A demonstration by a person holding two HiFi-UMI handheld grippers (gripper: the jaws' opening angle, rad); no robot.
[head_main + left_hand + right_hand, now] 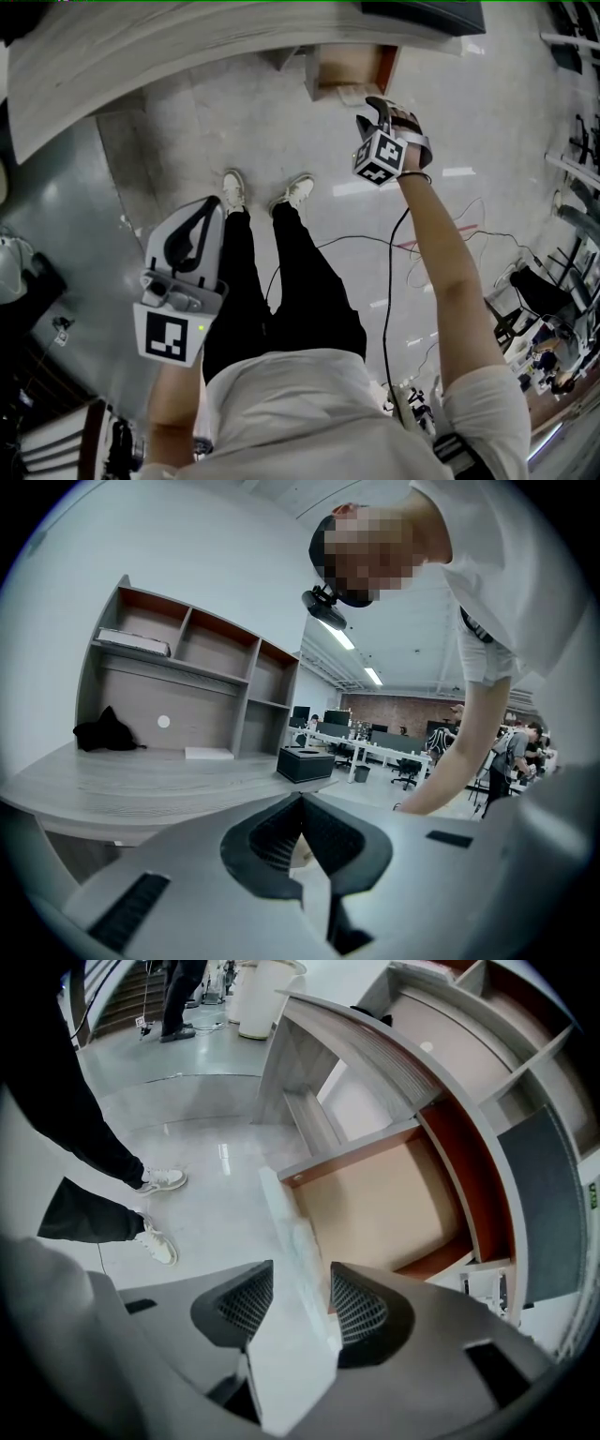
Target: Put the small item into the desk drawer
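Observation:
The desk drawer [349, 70] is pulled out under the grey desk [187, 47], and its tan inside [375, 1213] looks bare where I can see it. No small item shows in any view. My right gripper [375, 105] hangs over the drawer's near edge. In the right gripper view its jaws [300, 1288] stand open, with the drawer's pale front panel [286, 1232] running between them. My left gripper [202, 211] is held low at the left, away from the drawer. Its tips [302, 803] meet, shut with nothing in them.
The person stands on the glossy floor, white shoes [234, 187] near the desk, and a cable [394, 253] trails to the right. On the desk top [141, 780] are a shelf unit [187, 686], a black cloth [108, 733] and a black box [305, 763].

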